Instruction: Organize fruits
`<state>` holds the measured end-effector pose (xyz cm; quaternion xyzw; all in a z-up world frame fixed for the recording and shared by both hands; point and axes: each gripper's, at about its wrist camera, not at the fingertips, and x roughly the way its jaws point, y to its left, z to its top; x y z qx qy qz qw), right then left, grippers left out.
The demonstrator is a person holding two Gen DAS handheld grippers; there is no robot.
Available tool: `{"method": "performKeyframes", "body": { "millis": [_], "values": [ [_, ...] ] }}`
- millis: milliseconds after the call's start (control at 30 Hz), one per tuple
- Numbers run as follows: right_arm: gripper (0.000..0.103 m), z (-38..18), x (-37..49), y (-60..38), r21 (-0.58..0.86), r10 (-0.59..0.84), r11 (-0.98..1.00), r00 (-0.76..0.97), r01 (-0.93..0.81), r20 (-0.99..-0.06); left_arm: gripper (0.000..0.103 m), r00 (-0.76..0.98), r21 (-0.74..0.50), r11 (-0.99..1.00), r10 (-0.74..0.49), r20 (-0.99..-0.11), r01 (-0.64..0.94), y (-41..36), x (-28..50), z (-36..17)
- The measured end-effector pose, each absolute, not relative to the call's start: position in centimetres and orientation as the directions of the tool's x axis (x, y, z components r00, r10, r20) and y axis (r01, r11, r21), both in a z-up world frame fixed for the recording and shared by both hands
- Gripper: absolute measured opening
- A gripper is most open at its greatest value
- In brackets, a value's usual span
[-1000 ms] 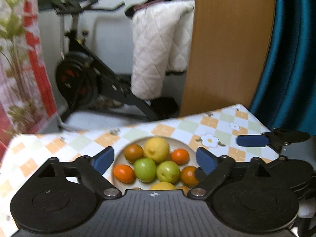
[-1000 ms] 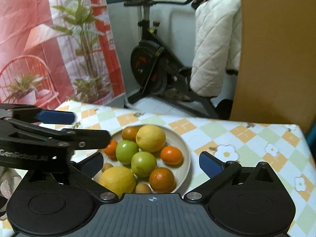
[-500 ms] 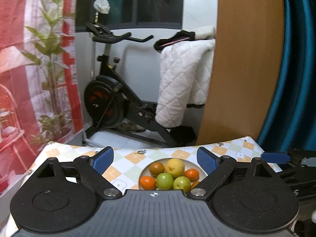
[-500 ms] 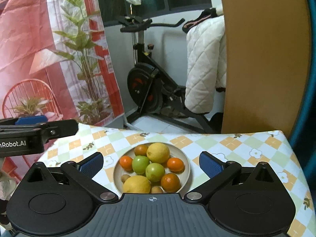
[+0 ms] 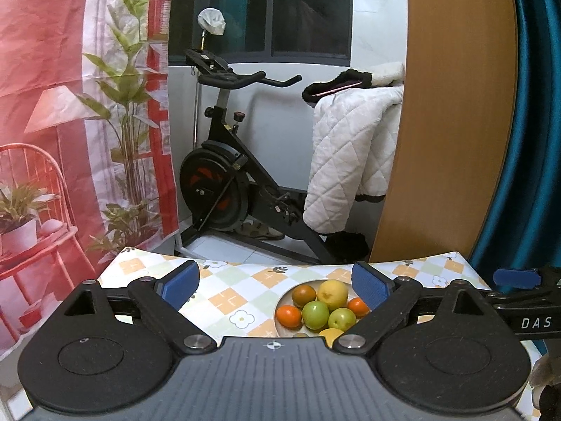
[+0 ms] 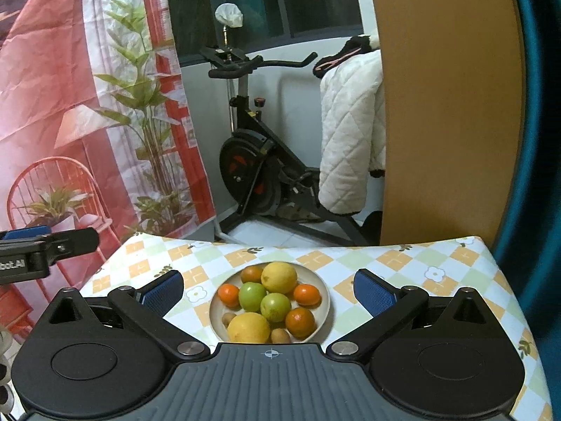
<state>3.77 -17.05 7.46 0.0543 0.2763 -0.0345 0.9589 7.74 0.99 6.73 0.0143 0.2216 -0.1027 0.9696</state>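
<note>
A beige plate [image 6: 324, 298] of fruit sits on a checked tablecloth [image 6: 420, 263]. It holds two yellow lemons [image 6: 279, 276], two green fruits [image 6: 252, 295], several oranges [image 6: 299, 321] and small brown kiwis [image 6: 280, 335]. The plate also shows in the left wrist view [image 5: 280, 307], partly behind the right finger. My left gripper [image 5: 277, 286] is open and empty, above the near table, left of the plate. My right gripper [image 6: 269, 291] is open and empty, back from the plate, which lies between its fingers in view.
An exercise bike [image 5: 228, 182] with a white quilted cover [image 5: 350, 161] stands beyond the table. A wooden panel [image 6: 445, 105] and a teal curtain [image 5: 533, 122] are on the right, a red printed backdrop [image 5: 70, 122] on the left.
Both grippers have pulled back and risen away from the plate, so the fruit looks smaller and more of the room shows. Both stay open.
</note>
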Motion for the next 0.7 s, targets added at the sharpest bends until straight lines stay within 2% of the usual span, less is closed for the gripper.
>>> {"method": "performKeyframes", "body": {
  "millis": [700],
  "values": [
    [0.103, 6.9, 2.7, -17.2, 0.078, -0.058, 0.990, 0.838, 0.119, -0.543, 0.095, 0.876, 0.011, 0.983, -0.159, -0.456, 0.184, 0.7, 6.5, 6.6]
  ]
}}
